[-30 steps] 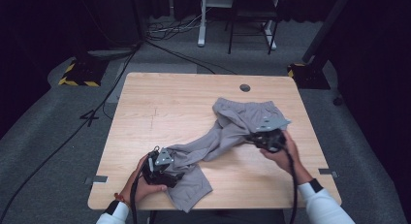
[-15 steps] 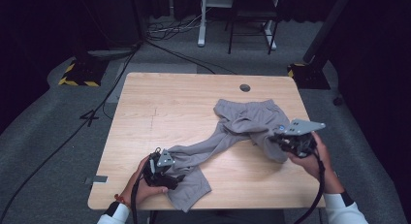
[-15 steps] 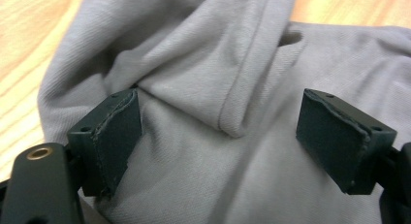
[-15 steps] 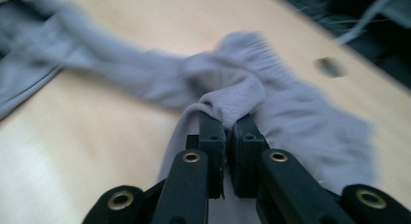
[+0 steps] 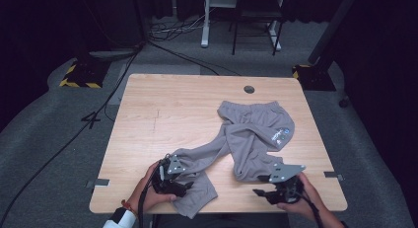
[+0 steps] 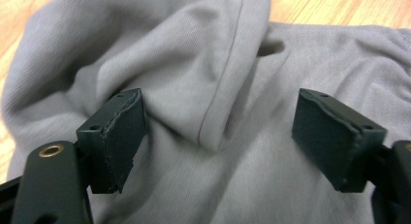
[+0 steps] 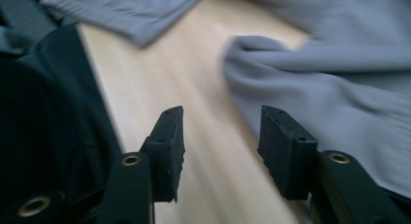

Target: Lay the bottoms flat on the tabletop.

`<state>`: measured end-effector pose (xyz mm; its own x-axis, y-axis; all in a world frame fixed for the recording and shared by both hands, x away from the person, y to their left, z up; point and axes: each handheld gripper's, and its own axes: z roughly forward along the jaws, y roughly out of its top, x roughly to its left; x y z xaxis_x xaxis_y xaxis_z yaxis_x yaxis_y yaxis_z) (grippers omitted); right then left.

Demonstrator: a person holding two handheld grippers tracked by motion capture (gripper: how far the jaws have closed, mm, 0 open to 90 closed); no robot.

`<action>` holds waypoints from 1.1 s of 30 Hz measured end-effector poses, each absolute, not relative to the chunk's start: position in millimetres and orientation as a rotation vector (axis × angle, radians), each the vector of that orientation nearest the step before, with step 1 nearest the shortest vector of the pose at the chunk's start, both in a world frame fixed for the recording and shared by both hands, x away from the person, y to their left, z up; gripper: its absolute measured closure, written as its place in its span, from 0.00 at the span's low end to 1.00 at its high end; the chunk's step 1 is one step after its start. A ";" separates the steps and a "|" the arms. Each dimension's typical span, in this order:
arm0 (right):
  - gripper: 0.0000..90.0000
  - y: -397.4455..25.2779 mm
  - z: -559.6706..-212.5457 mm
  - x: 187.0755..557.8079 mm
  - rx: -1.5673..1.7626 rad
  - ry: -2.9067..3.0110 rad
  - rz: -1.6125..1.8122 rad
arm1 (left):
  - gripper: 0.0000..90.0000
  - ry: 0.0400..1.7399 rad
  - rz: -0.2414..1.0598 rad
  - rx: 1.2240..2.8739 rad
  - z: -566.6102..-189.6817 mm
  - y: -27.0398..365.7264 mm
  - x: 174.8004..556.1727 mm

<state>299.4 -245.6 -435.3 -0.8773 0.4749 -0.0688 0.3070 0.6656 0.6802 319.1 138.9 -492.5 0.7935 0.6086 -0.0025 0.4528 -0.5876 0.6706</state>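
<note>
Grey sweatpants (image 5: 251,134) lie crumpled on the worktop (image 5: 162,109), long axis running diagonally from the waistband at far right to a leg end at near left. My left hand-held gripper (image 5: 181,184) sits over that near leg end, jaws apart with a raised fold of cloth (image 6: 213,122) between them, not clamped. My right hand-held gripper (image 5: 262,192), jaws apart and empty, hovers above bare wood; the second leg's end (image 7: 310,98) lies just beside it, probably ahead-right, though blurred. Nothing intervenes.
</note>
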 end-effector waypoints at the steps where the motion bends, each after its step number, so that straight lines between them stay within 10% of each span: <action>1: 0.57 -245.6 -435.3 299.4 0.631 2.642 1.014 | 0.23 0.781 0.298 2.299 -492.5 138.9 319.1; 13: 0.55 -294.4 -474.7 388.2 0.986 2.503 0.846 | 0.30 0.862 0.339 2.150 -455.8 92.0 416.9; 23: 0.60 -328.2 -476.2 367.5 1.118 2.533 0.715 | 0.37 0.984 0.310 2.259 -491.8 5.6 460.4; 33: 0.57 -378.5 -474.7 358.5 1.409 2.399 0.662 | 0.44 0.983 0.314 2.245 -492.7 40.7 450.5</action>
<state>358.5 -378.5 -474.7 -0.4845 0.8747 -0.0101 0.7458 0.4191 0.5178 450.5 40.7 -492.7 0.6889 0.7237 -0.0410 0.5657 -0.5014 0.6547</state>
